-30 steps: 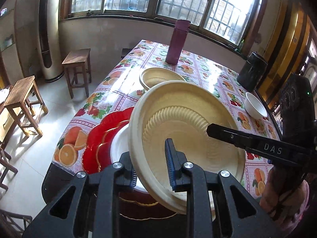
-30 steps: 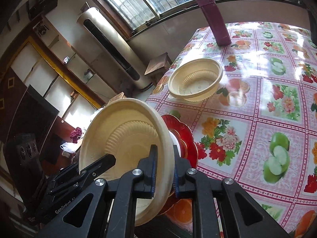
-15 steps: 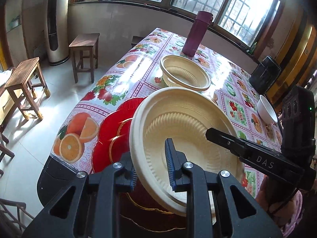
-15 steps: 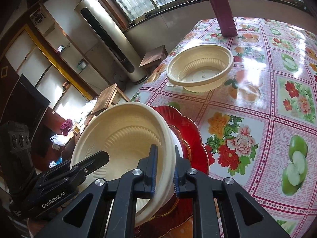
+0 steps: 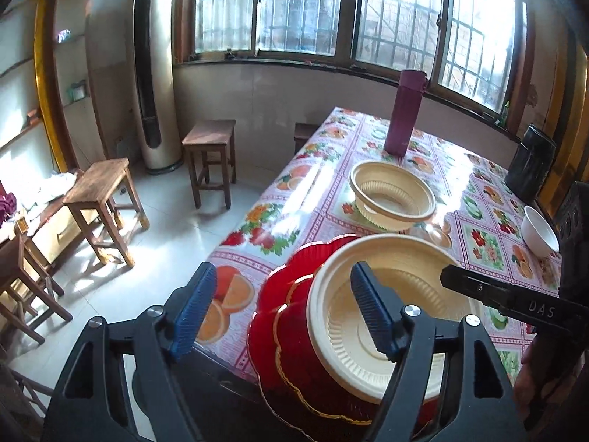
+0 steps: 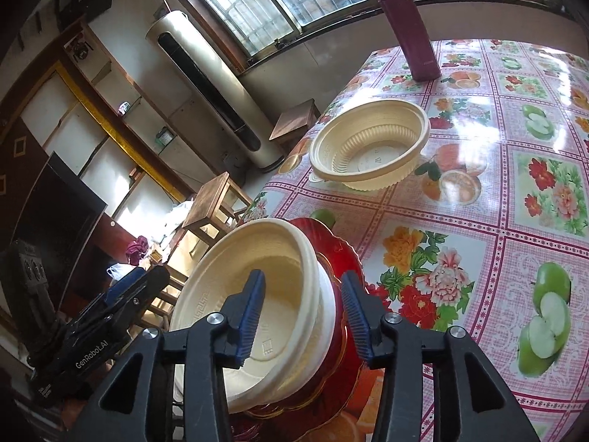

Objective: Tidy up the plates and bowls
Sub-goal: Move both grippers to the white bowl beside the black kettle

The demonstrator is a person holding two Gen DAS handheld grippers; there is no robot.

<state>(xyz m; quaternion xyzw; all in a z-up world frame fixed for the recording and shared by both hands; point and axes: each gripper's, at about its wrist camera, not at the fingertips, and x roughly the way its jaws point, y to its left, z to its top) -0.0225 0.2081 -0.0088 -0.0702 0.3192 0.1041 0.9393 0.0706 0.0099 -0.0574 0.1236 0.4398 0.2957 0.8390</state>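
Both the left gripper (image 5: 281, 307) and right gripper (image 6: 303, 316) have just been opening, their jaws now spread clear of the cream bowl's (image 5: 390, 316) rim, which sits stacked on the red plate (image 5: 283, 331).

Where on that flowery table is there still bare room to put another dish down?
Bare cloth lies between the cream bowl and the stack on the red plate, and widely to the right of both, over the apple and flower squares. The near corner is crowded: the stacked cream bowl and both grippers sit there. The maroon flask takes the far end.
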